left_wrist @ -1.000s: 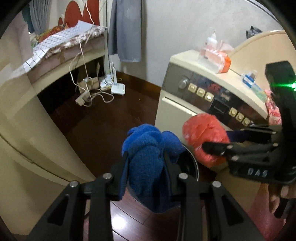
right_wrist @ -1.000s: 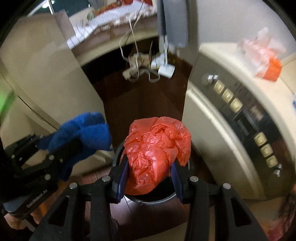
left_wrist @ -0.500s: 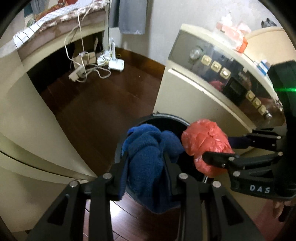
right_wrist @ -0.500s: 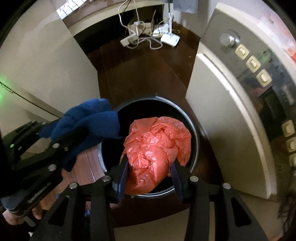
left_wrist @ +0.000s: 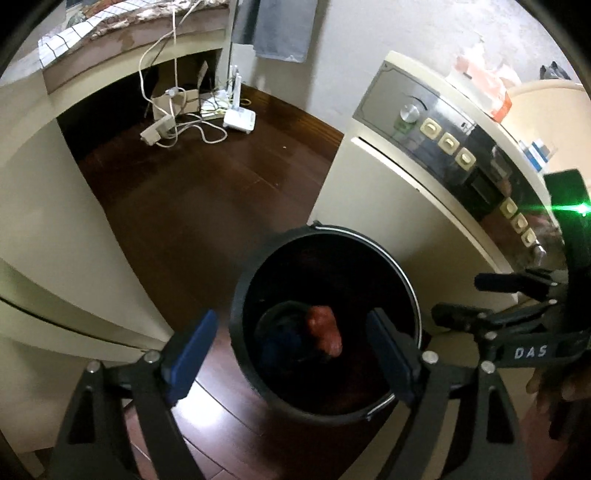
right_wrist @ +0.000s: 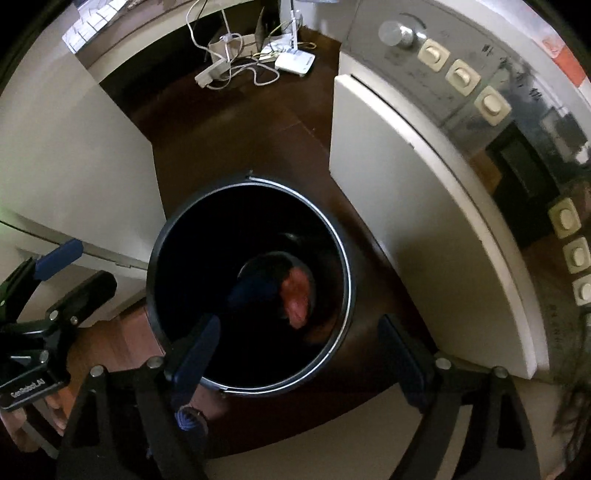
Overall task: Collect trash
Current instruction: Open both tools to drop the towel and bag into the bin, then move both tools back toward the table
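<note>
Left wrist view: the left gripper (left_wrist: 291,332) hangs with its jaws spread wide and nothing between them, blue pads on the inner faces of both fingers, directly over the mouth of a black round trash bin (left_wrist: 242,295) that stands on the dark wooden floor (left_wrist: 207,192). Down at the bottom of the bin lie a crumpled red plastic bag (left_wrist: 325,330) and, just beside it on the left, a dark blue cloth (left_wrist: 279,341), the two touching or nearly so in the gloom. To the right, the right gripper (left_wrist: 456,297) reaches in from the side, its jaws likewise parted and empty, with white lettering on its black body and a green light glaring behind it. Right wrist view: the right gripper (right_wrist: 299,345) is released above the same trash bin (right_wrist: 157,258), whose metal rim band catches the light; the red plastic bag (right_wrist: 297,295) and the dark blue cloth (right_wrist: 255,290) rest side by side on the bin's floor. The left gripper (right_wrist: 75,267) shows at the left edge, one blue pad visible, jaws apart. Just right of the bin stands a cream appliance (right_wrist: 417,229) with a reflective control panel, a metal knob (right_wrist: 397,33) and a row of cream buttons. Beyond the bin, a tangle of white cables and a power strip (right_wrist: 208,75) lie on the floor beside a small white box (right_wrist: 295,62), under a cream desk.
</note>
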Demonstrator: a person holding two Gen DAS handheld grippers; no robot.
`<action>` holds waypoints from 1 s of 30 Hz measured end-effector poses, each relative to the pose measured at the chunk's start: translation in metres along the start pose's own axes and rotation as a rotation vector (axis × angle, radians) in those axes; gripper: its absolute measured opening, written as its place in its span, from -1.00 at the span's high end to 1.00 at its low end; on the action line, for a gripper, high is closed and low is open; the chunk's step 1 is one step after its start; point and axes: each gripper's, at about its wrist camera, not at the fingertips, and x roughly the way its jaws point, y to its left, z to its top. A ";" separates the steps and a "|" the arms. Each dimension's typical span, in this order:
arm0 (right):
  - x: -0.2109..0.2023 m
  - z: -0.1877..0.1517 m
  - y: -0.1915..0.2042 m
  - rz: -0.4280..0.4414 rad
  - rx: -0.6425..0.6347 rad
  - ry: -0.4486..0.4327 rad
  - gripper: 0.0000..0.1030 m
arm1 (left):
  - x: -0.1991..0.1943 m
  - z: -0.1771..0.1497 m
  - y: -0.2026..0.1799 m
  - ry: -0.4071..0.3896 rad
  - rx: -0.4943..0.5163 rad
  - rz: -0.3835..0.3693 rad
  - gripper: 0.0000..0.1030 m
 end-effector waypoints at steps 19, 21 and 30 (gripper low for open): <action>-0.386 -0.031 0.154 0.779 0.072 -0.421 -1.00 | -0.130 -0.007 -0.030 -0.069 0.102 0.099 -0.63; -0.436 -0.052 0.210 0.973 -0.042 -0.406 -1.00 | -0.151 -0.013 -0.033 -0.083 0.113 0.107 -0.63; -0.528 -0.159 0.352 1.423 -0.290 -0.293 -1.00 | -0.235 -0.033 -0.009 -0.184 0.053 0.181 -0.63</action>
